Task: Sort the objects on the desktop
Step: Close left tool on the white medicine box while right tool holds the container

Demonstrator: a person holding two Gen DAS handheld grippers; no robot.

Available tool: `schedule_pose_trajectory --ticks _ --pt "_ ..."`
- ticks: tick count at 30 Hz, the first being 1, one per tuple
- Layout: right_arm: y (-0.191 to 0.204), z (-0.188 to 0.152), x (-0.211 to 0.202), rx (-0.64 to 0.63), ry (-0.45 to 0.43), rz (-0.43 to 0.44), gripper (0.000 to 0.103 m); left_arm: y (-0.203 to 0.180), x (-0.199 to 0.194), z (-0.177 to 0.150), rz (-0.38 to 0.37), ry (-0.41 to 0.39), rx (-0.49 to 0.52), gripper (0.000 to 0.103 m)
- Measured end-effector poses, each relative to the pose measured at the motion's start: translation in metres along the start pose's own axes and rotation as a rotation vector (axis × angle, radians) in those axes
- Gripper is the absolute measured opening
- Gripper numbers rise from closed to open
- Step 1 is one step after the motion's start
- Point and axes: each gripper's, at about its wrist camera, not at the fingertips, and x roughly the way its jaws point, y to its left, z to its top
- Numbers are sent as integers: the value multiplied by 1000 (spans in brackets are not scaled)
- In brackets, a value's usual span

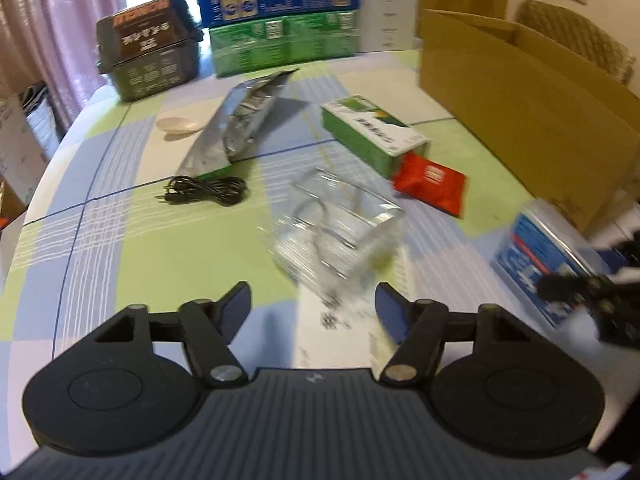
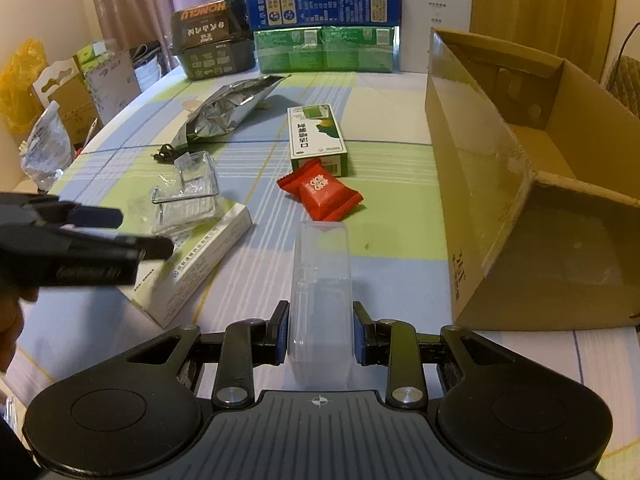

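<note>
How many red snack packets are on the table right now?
2. The red packets lie overlapping just in front of the green and white box, left of the cardboard box. The left wrist view shows only one clearly. More may be hidden inside the cardboard box.

I see a clear, oblong plastic case [image 2: 321, 300] lying lengthwise on my checked cloth. A crumpled clear plastic tray [image 1: 338, 224] rests on a flat white carton [image 2: 200, 258]. Beyond lie two red sweet wrappers [image 2: 320, 190], a green-and-white carton [image 2: 316, 136], a silver foil pouch [image 2: 226, 110] and a coiled black cable [image 1: 206, 194].
</note>
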Motion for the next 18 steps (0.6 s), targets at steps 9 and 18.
schedule_pose_trajectory --ticks 9,18 --pt "-1 0 10 2 2 4 28 19 1 4 -64 1 -99 64" --pt "1 0 11 -19 -4 6 28 -16 11 -8 -117 44 10 78"
